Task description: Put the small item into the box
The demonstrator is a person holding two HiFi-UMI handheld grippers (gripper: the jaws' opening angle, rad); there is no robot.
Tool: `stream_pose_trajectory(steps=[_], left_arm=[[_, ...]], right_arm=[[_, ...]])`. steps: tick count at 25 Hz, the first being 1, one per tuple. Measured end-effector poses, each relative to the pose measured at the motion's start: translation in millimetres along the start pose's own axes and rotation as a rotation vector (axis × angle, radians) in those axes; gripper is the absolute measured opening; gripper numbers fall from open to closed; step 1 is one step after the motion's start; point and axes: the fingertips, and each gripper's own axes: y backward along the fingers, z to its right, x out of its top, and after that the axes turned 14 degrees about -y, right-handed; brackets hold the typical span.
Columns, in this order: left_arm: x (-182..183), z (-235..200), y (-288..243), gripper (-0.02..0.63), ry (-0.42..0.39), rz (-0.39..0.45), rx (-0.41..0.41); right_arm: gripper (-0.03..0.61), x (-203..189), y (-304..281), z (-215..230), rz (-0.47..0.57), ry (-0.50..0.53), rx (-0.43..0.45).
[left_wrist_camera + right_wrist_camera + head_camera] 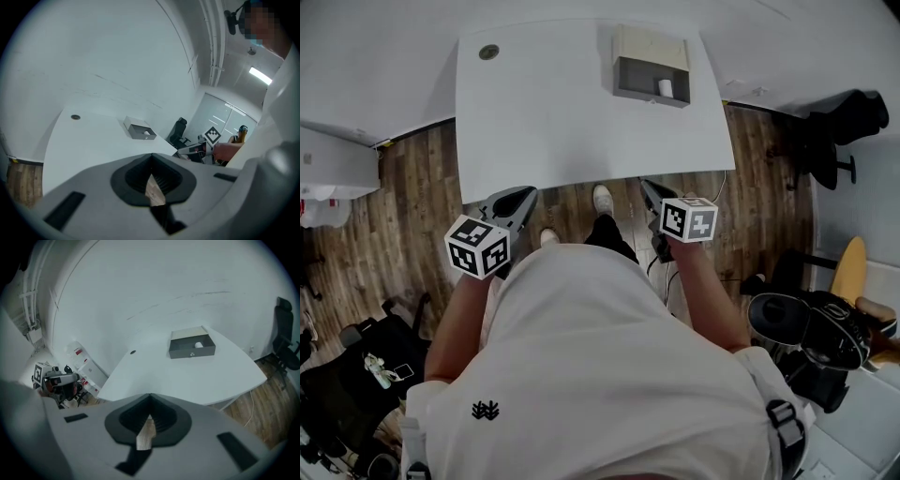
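Observation:
A grey open box (652, 80) stands at the far right of the white table (553, 122), and a small white item (666, 88) lies inside it. The left gripper view shows the same box (138, 130) with the item (146, 133) far ahead, as does the right gripper view, with its box (192, 347) and item (198, 345). My left gripper (528, 194) and right gripper (647, 185) hang at the table's near edge, both shut and holding nothing. Each wedge's tips meet in its own view: left gripper (151, 154), right gripper (150, 395).
A round cable grommet (488, 52) sits in the table's far left corner. The person's shoes (602, 199) stand on the wooden floor under the near edge. A black office chair (839, 122) is at the right, and dark bags (811, 328) lie lower right.

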Motion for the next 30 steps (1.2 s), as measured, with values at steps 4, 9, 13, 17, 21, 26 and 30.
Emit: stream_pose_trajectory(steps=[4,9,13,17,21,26,30], left_arm=[[-3.1,0.2,7.3,0.006,0.0,0.007,-0.001],[-8.3,-3.2,13.0,0.006,0.024,0.016,0.022],[-9.9,-6.8,19.9,0.006,0.037,0.028,0.042],[-10.6,-10.2,26.7,0.006,0.032,0.034,0.057],[-11.3,-13.1,31.5,0.006,0.035,0.042,0.067],[-13.2,-12.8,33.2,0.006,0.034,0.032,0.062],[-13.4,-10.9,31.3,0.006,0.03,0.027,0.055]], right_arm=[[0.006,-15.2,5.3,-11.9,-0.002,0.025,0.01],[0.006,-24.7,4.7,-27.6,-0.021,0.082,0.034],[0.006,-18.1,3.5,-41.5,-0.009,0.121,0.057],[0.006,-11.5,1.5,-53.4,0.009,0.14,0.078],[0.006,-11.1,-0.5,-60.1,0.015,0.149,0.086],[0.006,-11.3,0.8,-67.0,0.022,0.155,0.095],[0.006,-9.0,3.9,-68.5,0.034,0.154,0.1]])
